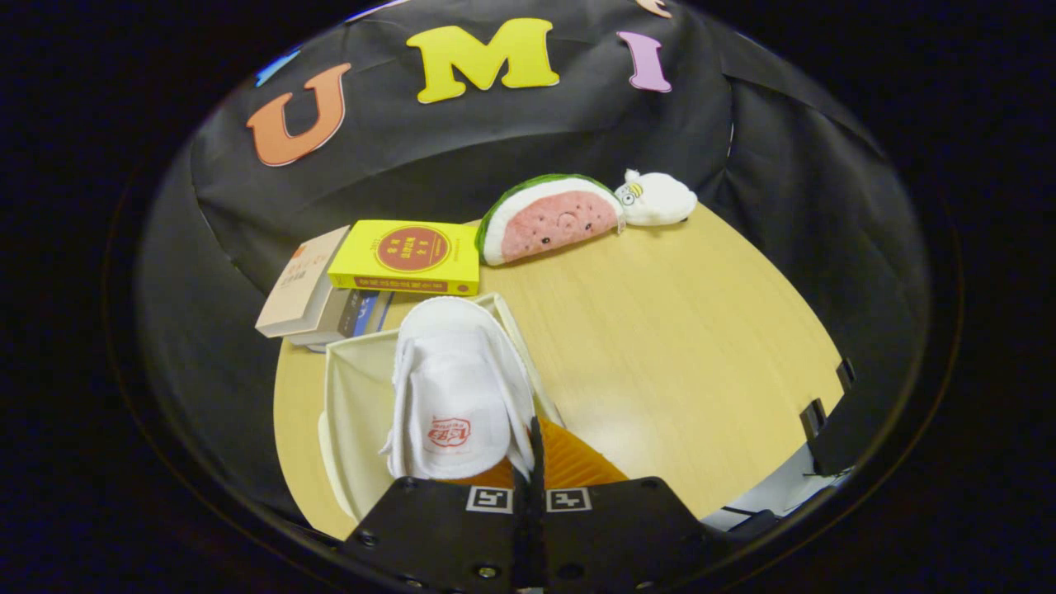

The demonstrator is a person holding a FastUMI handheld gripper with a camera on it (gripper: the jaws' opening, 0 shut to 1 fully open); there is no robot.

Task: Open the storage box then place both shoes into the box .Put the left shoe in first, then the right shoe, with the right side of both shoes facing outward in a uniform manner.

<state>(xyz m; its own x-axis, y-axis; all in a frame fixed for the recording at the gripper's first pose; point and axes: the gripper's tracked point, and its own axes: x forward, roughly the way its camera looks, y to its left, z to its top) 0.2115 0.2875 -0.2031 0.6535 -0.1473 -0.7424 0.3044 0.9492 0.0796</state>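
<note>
Over the open storage box (351, 396) on the bench (676, 346), I had jaws pinched narrow on a white slipper (462, 388).

a red logo sits on the white slipper (456, 396), unreadable; the yellow book (406, 256) at the table's far left edge carries a red roundel, its characters illegible.

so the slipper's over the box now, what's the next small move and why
Probably lower it a little further, then open. The gripper has its jaws closed on the edge of the white cloth slipper, which hangs over the open cream storage box and looks not yet settled inside.
</note>
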